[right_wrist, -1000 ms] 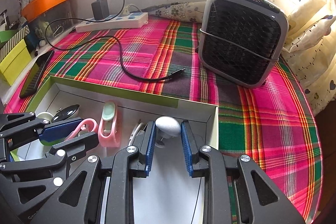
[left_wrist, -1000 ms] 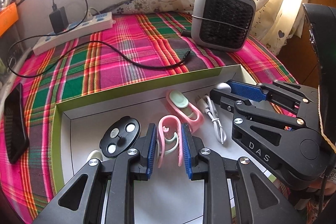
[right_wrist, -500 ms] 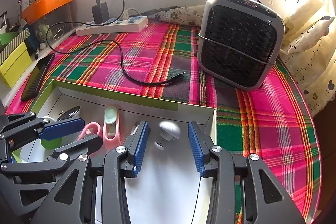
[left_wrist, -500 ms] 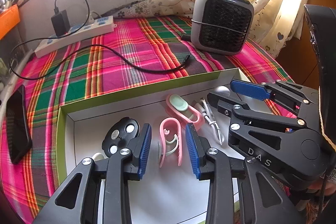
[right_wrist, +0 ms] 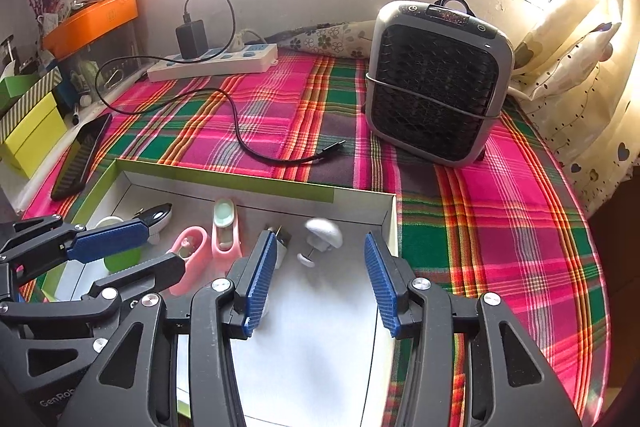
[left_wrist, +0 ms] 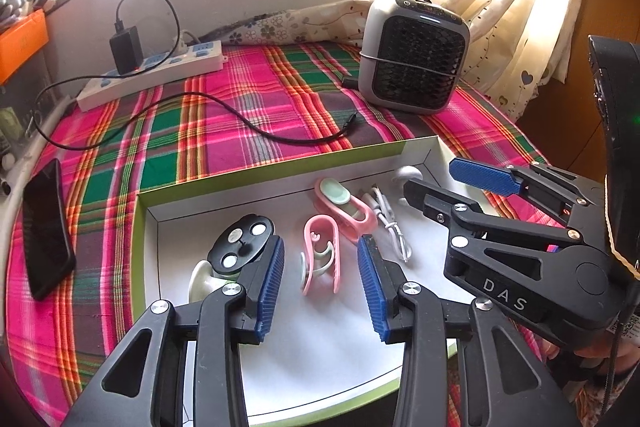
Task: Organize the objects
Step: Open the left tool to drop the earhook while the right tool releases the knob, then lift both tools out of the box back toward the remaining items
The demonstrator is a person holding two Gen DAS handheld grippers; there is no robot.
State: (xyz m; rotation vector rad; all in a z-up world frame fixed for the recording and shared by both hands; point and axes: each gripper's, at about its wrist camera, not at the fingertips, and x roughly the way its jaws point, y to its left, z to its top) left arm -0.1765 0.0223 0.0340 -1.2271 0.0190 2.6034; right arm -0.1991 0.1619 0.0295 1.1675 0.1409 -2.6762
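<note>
Both grippers hang over the open white box (left_wrist: 280, 163) with its green rim, which sits on a plaid cloth (left_wrist: 224, 131) over what looks like a bed.

The left gripper (left_wrist: 322, 279) has its fingers spreading, and the pink clip (left_wrist: 320, 259) lies flat on the box floor between them, touched by neither pad. A 2nd pink clip (left_wrist: 346, 205) with a mint pad lies just beyond it, a coiled white cable (left_wrist: 390, 223) beside that, and a black disc (left_wrist: 242, 241) with 3 silver dots rests against a white cup-shaped piece at the left finger.

The right gripper (right_wrist: 320, 275) is likewise opening, with nothing pinched. The white mushroom-shaped knob (right_wrist: 322, 235) lies on the box floor ahead of the blue pads, near the far right corner.

Judged from this, both things are set down and the next step is to lift clear.

Risks from here:
- The left finger stands just beside the black disc; a sideways drift while pulling out could nudge it and the cup under it.
- The pink clip could catch on a ribbed pad and drag if the gripper lifts before the gap is wide enough.
- The knob looks round-topped and may roll towards the cable plug.
- The 2 grippers stand close together over the box; crossing paths could knock them into each other.
</note>
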